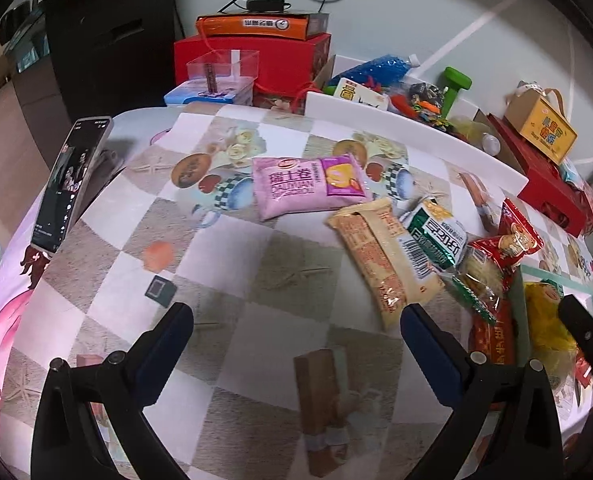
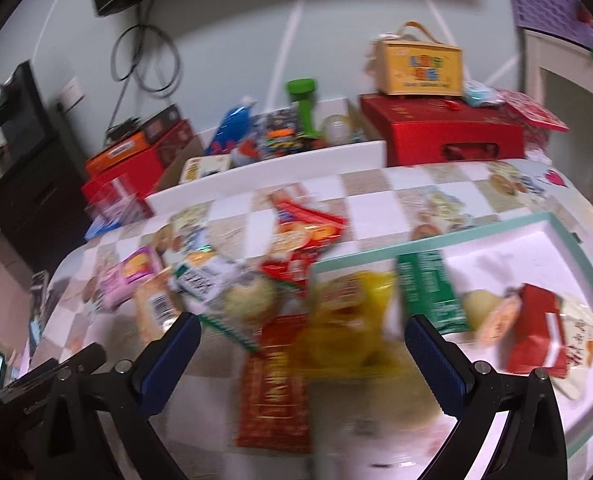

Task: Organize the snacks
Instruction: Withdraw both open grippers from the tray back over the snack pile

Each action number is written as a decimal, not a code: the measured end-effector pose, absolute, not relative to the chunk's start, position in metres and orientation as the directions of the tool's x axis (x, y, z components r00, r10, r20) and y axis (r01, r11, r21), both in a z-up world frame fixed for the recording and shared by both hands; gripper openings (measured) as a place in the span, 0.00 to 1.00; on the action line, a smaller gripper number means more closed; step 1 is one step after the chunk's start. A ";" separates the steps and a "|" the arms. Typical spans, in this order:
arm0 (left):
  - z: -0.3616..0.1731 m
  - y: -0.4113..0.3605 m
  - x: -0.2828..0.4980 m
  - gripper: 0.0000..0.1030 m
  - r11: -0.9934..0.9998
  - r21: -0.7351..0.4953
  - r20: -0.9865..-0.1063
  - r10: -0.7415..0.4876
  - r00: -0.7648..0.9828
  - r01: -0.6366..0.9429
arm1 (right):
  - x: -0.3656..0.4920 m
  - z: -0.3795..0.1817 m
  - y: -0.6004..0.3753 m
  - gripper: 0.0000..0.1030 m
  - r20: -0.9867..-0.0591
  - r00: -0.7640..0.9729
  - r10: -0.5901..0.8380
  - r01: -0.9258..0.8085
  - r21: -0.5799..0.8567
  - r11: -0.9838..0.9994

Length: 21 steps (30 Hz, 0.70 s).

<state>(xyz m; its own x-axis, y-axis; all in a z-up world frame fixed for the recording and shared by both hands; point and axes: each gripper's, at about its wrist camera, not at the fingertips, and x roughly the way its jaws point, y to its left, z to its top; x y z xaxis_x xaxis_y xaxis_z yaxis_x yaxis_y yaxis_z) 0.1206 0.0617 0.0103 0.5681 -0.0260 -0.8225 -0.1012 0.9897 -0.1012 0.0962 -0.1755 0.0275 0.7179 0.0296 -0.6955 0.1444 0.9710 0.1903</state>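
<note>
Snack packets lie scattered on a checked tablecloth (image 1: 232, 256). A pink packet (image 1: 308, 186) sits ahead of my left gripper (image 1: 296, 320), which is open and empty over bare cloth. A beige packet (image 1: 384, 260), a green-white one (image 1: 436, 236) and a red one (image 1: 516, 240) lie to its right. My right gripper (image 2: 302, 330) is open above a red packet (image 2: 276, 384) and a yellow bag (image 2: 348, 332). A white tray with a teal rim (image 2: 568, 236) holds a green packet (image 2: 428, 292) and a red packet (image 2: 536, 332). The right wrist view is blurred.
A phone (image 1: 72, 180) stands propped at the table's left edge. Behind the table are a white bin (image 1: 416, 136) of toys, red boxes (image 1: 252, 64), a red case (image 2: 440, 132) and a yellow carry box (image 2: 420, 66). The other gripper (image 1: 588, 340) shows at the far right.
</note>
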 end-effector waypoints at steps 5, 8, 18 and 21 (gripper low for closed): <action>0.008 0.070 0.120 1.00 0.989 -0.100 -0.829 -0.022 0.559 -0.110 | 0.097 0.030 -0.151 1.00 -0.687 0.727 0.003 0.118 0.129 0.985; 0.005 0.072 0.122 1.00 0.990 -0.094 -0.838 -0.019 0.546 -0.109 | 0.094 0.035 -0.147 1.00 -0.669 0.743 0.012 0.109 0.139 0.984; 0.002 0.071 0.122 1.00 0.991 -0.100 -0.843 -0.034 0.536 -0.094 | 0.090 0.044 -0.144 1.00 -0.642 0.767 0.007 0.097 0.126 0.987; 0.002 0.073 0.122 1.00 0.990 -0.098 -0.843 -0.029 0.536 -0.102 | 0.091 0.043 -0.133 1.00 -0.644 0.764 0.044 0.048 0.124 0.991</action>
<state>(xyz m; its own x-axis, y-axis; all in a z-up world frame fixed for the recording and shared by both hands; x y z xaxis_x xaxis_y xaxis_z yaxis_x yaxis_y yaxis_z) 0.1222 0.0730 0.0024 0.5364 -0.0287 -0.8435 -0.1018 0.9899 -0.0984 0.0912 -0.1327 0.0434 0.7636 0.0439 -0.6442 0.0479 0.9911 0.1242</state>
